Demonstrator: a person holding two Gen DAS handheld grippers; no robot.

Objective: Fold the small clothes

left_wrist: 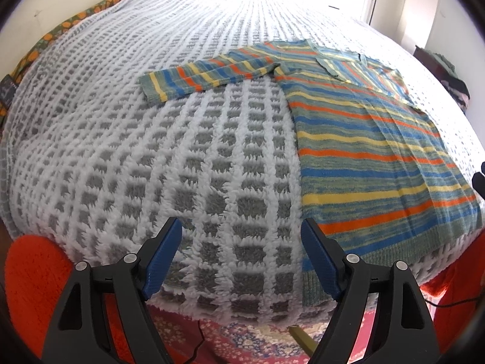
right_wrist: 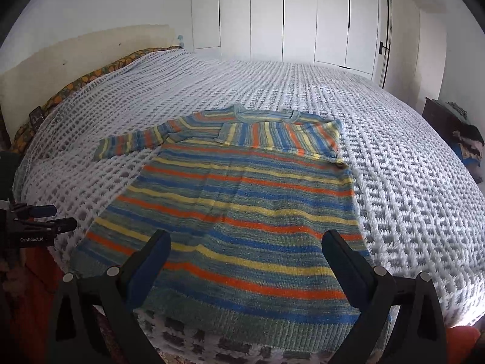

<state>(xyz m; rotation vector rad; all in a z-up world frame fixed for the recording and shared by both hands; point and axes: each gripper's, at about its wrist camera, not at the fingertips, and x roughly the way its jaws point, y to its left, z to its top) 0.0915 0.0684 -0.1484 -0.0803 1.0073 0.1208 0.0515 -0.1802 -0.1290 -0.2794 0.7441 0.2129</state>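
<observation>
A striped knit sweater (right_wrist: 242,209) in blue, orange, yellow and green lies flat on the bed. Its right sleeve (right_wrist: 279,135) is folded across the chest and its left sleeve (right_wrist: 136,141) is stretched out to the left. In the left wrist view the sweater (left_wrist: 363,151) lies to the right and the stretched sleeve (left_wrist: 206,77) lies ahead. My left gripper (left_wrist: 242,230) is open and empty, over the blanket beside the sweater's bottom left corner. My right gripper (right_wrist: 245,239) is open and empty, above the sweater's hem. The left gripper also shows in the right wrist view (right_wrist: 57,217).
A white and grey waffle blanket (right_wrist: 394,151) covers the bed. A patterned orange and green cover (left_wrist: 60,27) edges the bed's far left side. White wardrobe doors (right_wrist: 288,15) stand behind. A dark stand with clothes (right_wrist: 454,130) is at the right. A patterned rug (left_wrist: 242,342) lies below.
</observation>
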